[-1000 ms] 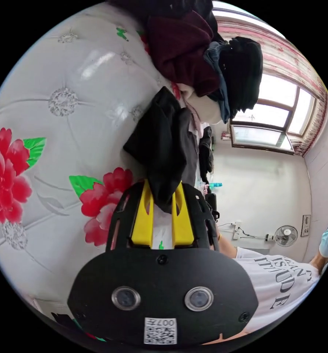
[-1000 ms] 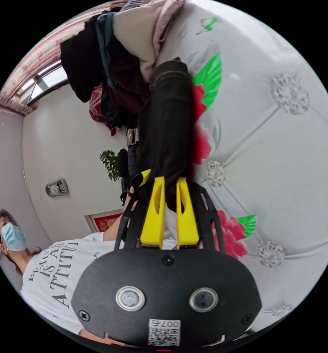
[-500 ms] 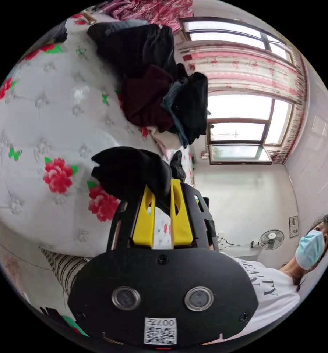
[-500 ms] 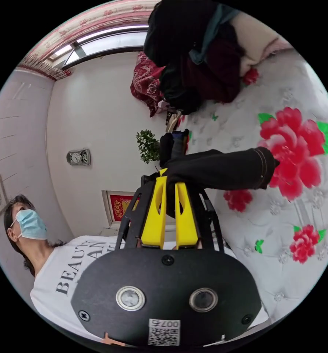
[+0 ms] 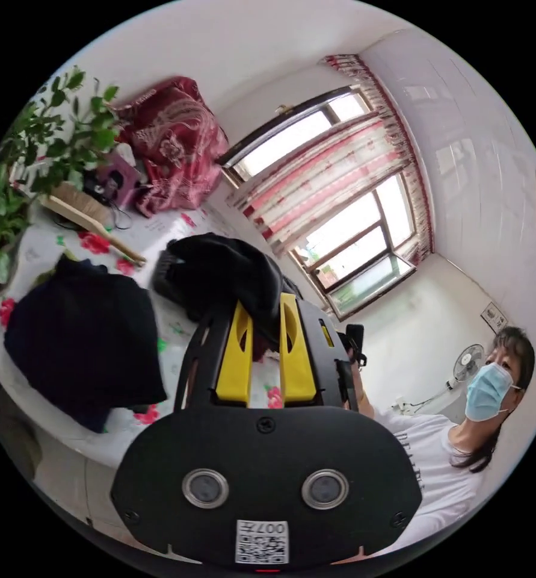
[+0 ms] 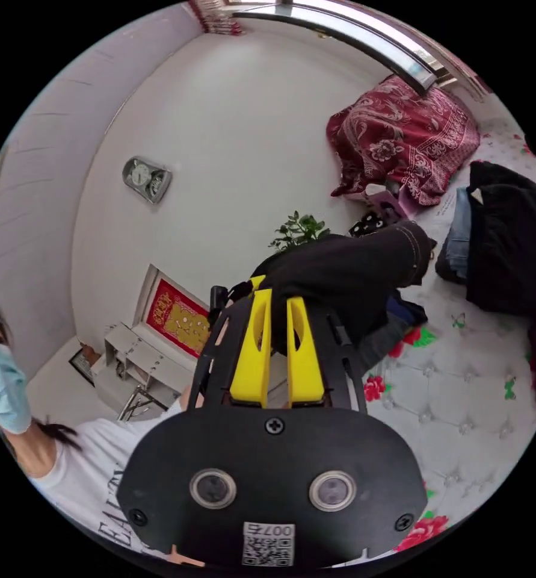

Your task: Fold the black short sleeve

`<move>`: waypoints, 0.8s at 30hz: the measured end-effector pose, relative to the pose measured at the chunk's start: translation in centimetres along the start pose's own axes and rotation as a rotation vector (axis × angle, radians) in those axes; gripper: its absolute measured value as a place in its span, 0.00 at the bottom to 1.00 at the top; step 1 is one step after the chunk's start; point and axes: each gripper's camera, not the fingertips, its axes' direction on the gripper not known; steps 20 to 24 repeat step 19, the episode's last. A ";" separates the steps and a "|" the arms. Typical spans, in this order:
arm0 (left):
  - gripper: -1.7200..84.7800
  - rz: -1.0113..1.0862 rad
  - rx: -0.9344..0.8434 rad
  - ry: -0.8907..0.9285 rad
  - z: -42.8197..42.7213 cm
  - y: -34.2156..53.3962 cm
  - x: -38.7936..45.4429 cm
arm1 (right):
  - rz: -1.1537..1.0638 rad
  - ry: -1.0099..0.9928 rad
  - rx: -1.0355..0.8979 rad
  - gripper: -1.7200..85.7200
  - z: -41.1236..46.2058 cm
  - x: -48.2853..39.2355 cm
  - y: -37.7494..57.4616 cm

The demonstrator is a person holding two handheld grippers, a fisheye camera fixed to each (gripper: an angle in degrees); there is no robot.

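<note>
The black short sleeve (image 5: pixel 219 277) is folded into a thick bundle and held in the air above the flowered bed cover (image 5: pixel 177 325). My left gripper (image 5: pixel 263 304) is shut on one end of it, its yellow jaws pinching the cloth. In the right gripper view the same black short sleeve (image 6: pixel 352 271) juts out to the right, its stitched hem showing, and my right gripper (image 6: pixel 275 298) is shut on it. The other gripper (image 6: pixel 243 289) peeks out just left of the bundle there.
A folded dark garment (image 5: pixel 81 343) lies on the bed by a potted plant (image 5: pixel 27 156). A heap of dark clothes (image 6: pixel 508 241) and a red patterned cloth (image 6: pixel 406 138) lie further along the bed. A person in a white shirt (image 5: pixel 430 445) stands close by.
Both grippers have lifted and swung the bundle off the bed cover; the views now face the room's walls and window. The grip on the cloth is unchanged.
</note>
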 end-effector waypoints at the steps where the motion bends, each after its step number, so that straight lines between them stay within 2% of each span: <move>1: 0.11 -0.045 0.006 -0.034 -0.6 0.6 -2.1 | 0.003 0.032 -0.060 0.04 4.5 0.5 -0.2; 4: 0.12 -0.264 0.028 -0.314 -3.1 9.2 -12.6 | 0.079 0.105 -0.310 0.06 13.8 4.1 3.3; 7: 0.12 -0.281 -0.017 -0.415 -2.2 16.9 -15.5 | 0.129 0.177 -0.478 0.07 16.0 7.7 10.6; 10: 0.12 -0.237 -0.094 -0.458 3.0 28.0 -15.9 | 0.150 0.354 -0.592 0.07 12.2 10.7 18.2; 13: 0.12 -0.160 -0.215 -0.495 9.6 34.1 -14.3 | 0.194 0.608 -0.680 0.08 4.7 12.4 25.3; 16: 0.11 -0.012 -0.498 -0.493 23.1 41.7 -10.9 | 0.237 0.881 -0.758 0.08 -3.4 11.7 31.3; 17: 0.11 0.022 -0.541 -0.472 25.5 42.9 -10.2 | 0.258 0.963 -0.780 0.08 -6.4 10.9 33.3; 19: 0.11 0.129 -0.677 -0.411 32.8 46.5 -8.1 | 0.280 1.064 -0.816 0.08 -10.0 9.7 36.0; 24: 0.11 0.129 -0.677 -0.411 32.8 46.5 -8.1 | 0.280 1.064 -0.816 0.08 -10.0 9.7 36.0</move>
